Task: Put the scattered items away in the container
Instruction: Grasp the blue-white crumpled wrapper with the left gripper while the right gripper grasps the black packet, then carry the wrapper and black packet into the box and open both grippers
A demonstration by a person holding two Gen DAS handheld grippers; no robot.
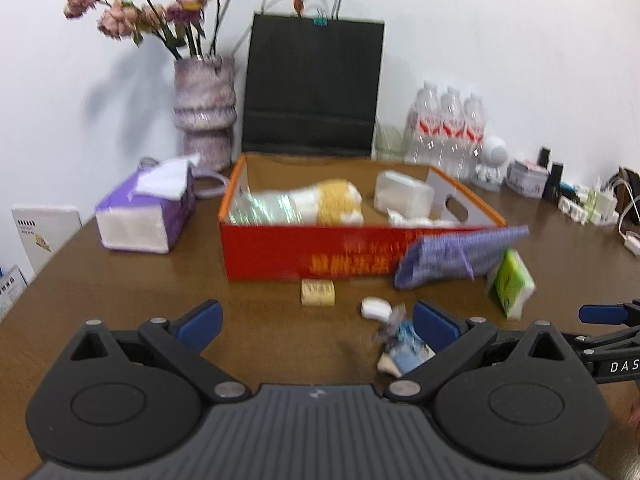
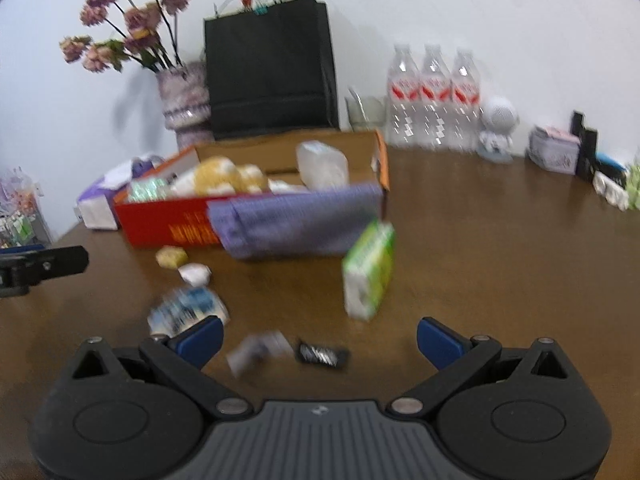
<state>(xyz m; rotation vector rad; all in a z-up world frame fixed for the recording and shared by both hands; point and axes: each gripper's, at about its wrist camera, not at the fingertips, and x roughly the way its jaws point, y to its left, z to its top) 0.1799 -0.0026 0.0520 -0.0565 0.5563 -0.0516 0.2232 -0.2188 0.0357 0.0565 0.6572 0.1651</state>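
A red cardboard box point(image 1: 280, 252) point(image 2: 160, 220) with an orange rim holds packets and a clear tub. A purple pouch point(image 1: 460, 254) point(image 2: 296, 220) leans on its front. On the table lie a green tissue pack point(image 1: 512, 280) point(image 2: 370, 270), a yellow candy point(image 1: 318, 292) point(image 2: 171, 257), a white wrapped piece point(image 1: 376, 307) point(image 2: 195, 273), a blue-white packet point(image 1: 402, 344) point(image 2: 186, 306), a pale sachet point(image 2: 260, 350) and a black wrapper point(image 2: 322, 354). My left gripper point(image 1: 318, 326) is open over bare table. My right gripper point(image 2: 320, 338) is open above the sachet and black wrapper.
Behind the box stand a black paper bag point(image 1: 314, 84), a vase of dried flowers point(image 1: 204, 116), three water bottles point(image 1: 450, 128) and a small white figure point(image 1: 492, 164). A purple tissue box point(image 1: 146, 212) sits left of the box. Chargers and cables point(image 1: 592, 204) lie far right.
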